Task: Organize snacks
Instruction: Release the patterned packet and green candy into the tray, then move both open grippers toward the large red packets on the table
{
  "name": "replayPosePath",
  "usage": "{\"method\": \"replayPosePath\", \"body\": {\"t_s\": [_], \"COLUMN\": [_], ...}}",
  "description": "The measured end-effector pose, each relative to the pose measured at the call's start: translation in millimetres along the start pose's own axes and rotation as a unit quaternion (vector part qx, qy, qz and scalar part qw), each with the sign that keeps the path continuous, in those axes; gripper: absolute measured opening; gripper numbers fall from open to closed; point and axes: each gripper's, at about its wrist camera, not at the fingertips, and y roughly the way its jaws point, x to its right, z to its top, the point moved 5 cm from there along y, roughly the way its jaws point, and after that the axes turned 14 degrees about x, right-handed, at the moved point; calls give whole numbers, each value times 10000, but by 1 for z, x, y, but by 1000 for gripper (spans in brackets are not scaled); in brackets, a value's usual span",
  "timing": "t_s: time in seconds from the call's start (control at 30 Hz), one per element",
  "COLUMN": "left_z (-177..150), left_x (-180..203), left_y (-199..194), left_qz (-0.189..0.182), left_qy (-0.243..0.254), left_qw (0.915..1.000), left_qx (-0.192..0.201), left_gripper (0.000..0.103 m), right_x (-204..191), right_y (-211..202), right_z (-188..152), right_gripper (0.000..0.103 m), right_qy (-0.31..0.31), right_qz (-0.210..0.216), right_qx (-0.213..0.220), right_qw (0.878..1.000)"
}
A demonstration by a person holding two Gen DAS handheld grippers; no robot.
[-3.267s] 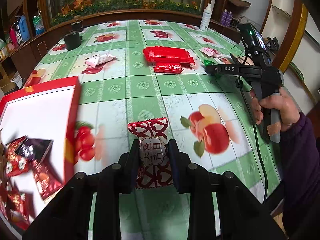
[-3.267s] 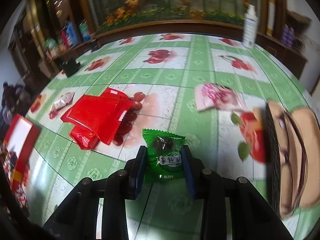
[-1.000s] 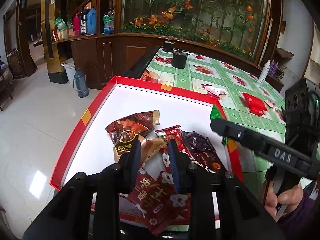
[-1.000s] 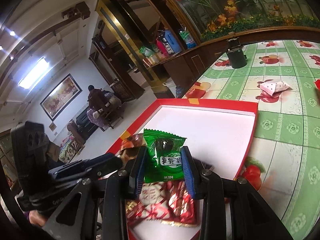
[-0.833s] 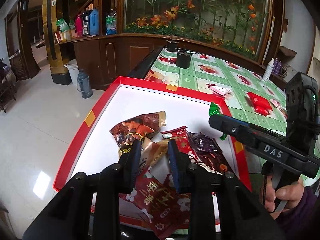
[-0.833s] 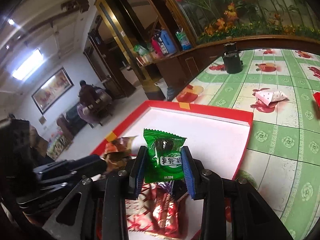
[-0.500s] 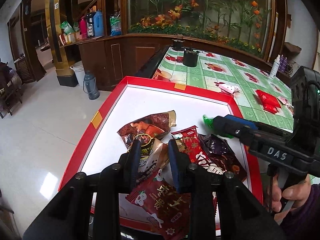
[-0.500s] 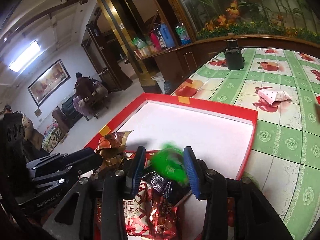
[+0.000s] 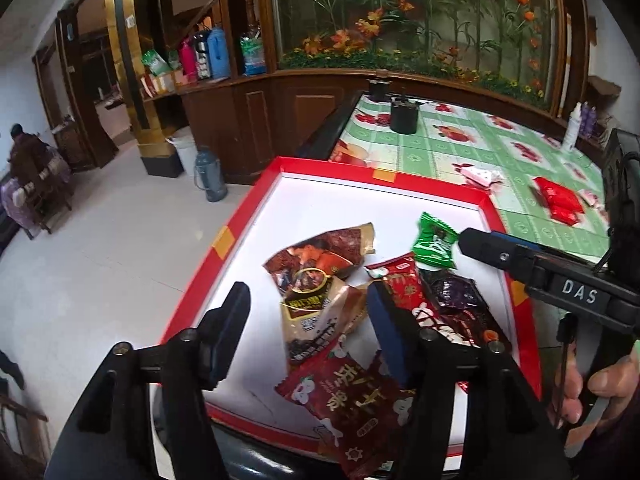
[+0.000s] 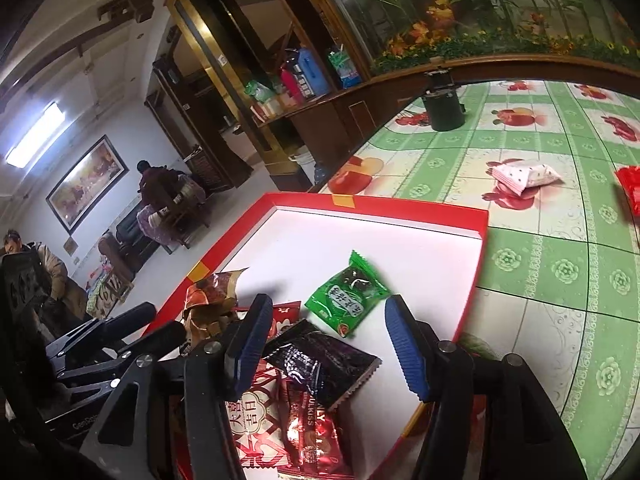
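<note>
A red tray with a white floor holds several snack packets. My left gripper hovers over the brown packet and a dark red one; its jaws are opening and grip nothing. My right gripper hangs over the tray with its jaws opening. The green candy packet lies loose on the white floor just ahead of them. The same green packet shows beside the right gripper in the left wrist view. A red-and-white packet lies under the right fingers.
The green fruit-patterned tablecloth carries a white-pink packet, red packets, a black cup and a white bottle. The tray's left side overhangs the tiled floor. People sit far off at the left.
The right jaws parted and the green packet dropped onto the tray floor. The left jaws, narrow before, now stand wide apart. Both hands stayed over the tray.
</note>
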Motion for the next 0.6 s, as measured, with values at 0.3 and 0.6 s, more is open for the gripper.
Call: {"method": "replayPosePath", "body": {"t_s": [0.3, 0.6], "left_z": [8, 15], "left_x": [5, 12], "left_y": [-6, -12], "left_qz": [248, 413], "left_qy": [242, 445], "left_qw": [9993, 9979], "left_qx": [157, 241], "left_gripper": [77, 77], "right_x": [12, 21], "right_y": [-6, -14], "right_z": [6, 11], "right_gripper": [64, 71], "right_qy": [216, 453], "right_qz": [-106, -154], "right_qx": [108, 219], "right_qw": [9997, 9986]}}
